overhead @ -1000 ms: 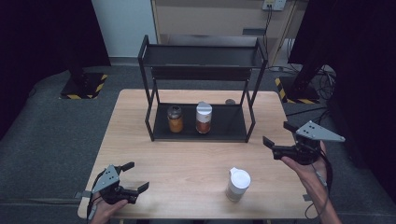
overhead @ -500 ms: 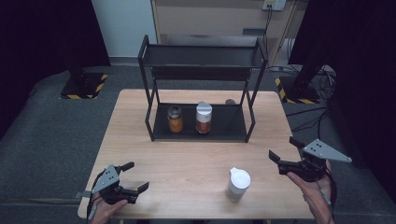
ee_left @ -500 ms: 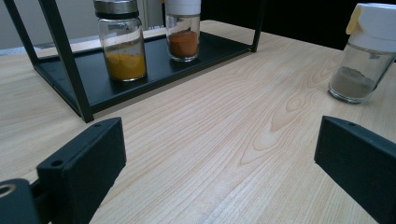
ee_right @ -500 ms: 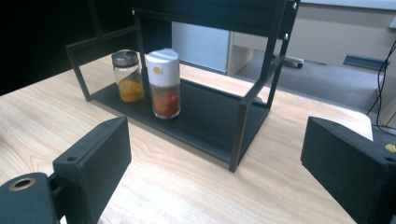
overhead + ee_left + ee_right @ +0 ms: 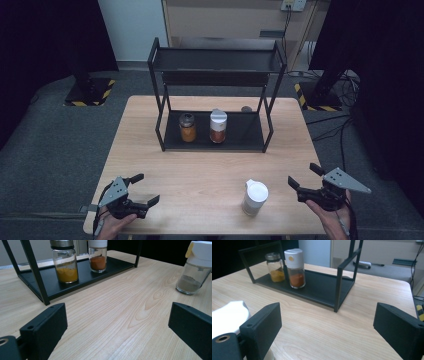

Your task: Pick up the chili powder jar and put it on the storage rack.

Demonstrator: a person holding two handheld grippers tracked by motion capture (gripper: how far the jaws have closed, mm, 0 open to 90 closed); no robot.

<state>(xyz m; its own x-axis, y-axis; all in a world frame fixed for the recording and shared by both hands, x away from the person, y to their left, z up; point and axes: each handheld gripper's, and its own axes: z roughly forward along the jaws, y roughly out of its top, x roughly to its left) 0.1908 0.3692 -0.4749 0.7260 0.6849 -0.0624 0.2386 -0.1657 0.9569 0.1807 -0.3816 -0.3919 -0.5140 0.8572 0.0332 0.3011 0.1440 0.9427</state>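
Three spice jars share the tabletop (image 5: 210, 165), and the landmark here is the black rack (image 5: 215, 85) standing at its far middle. Two jars already sit side by side on the rack's lower shelf: a metal-capped jar of yellow powder (image 5: 187, 127) to the left and a white-capped jar of red-orange powder (image 5: 218, 126) just beside it. The white-lidded jar (image 5: 255, 198) holding grey-brown powder stands alone, well in front of the rack and towards its right end, near the tabletop's front edge; judged from this layout, it is the jar awaiting shelving. The right gripper (image 5: 306, 181) hovers just to the right of that jar, jaws spread wide and pointed towards it, a stance suited to closing round its body. The left gripper (image 5: 144, 188) rests low near the front left corner, far from the rack, jaws likewise spread and holding nothing, apparently kept clear of the working side. Shelf space right of the red-orange jar lies free; the rack's front right post (image 5: 267, 127) and upper shelf are what a carried jar would have to clear.
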